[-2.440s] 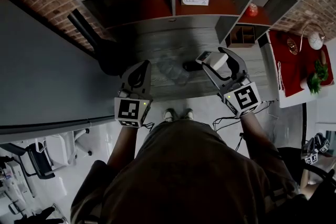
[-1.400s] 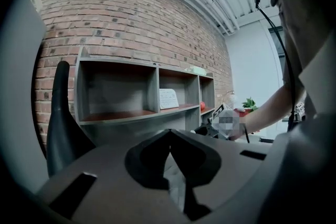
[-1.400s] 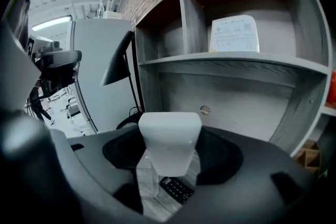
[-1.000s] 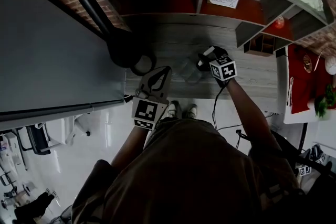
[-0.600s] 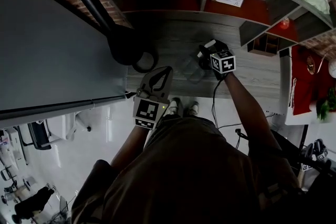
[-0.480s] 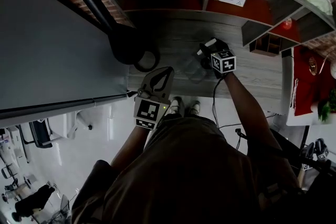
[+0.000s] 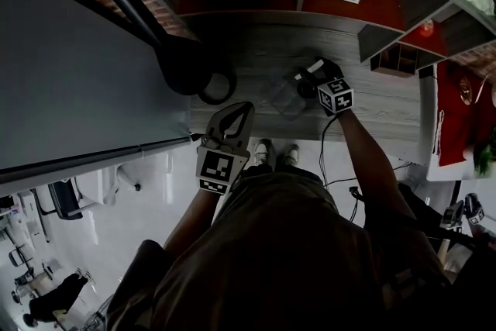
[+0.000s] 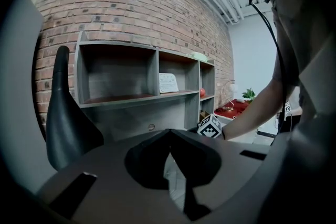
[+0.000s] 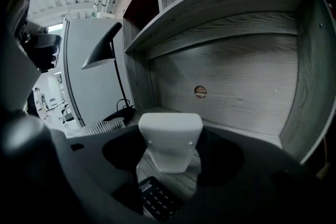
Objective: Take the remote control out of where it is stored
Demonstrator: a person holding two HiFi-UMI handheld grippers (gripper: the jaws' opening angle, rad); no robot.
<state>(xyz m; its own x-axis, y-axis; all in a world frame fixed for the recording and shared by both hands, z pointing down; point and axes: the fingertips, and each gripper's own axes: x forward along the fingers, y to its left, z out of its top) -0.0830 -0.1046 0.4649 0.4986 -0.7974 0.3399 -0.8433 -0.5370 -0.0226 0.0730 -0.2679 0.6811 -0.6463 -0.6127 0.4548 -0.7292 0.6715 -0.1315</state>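
Desk (image 7: 384,106): right fingers (image 9: 249,178) clamp white block (image 9: 169,139) near black remote (image 9: 157,200); left fingers (image 8: 147,161) closed, empty.

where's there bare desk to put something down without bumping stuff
Free: the bare wood of the desk right of the right gripper, out to the desk's right edge, and the strip behind it under the shelf. Crowded: the middle and left, with the clear plastic item, black remote and lamp base.

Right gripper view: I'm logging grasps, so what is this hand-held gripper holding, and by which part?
A white rounded object, possibly the remote control, clamped by its sides between the jaws; its far end sticks out.
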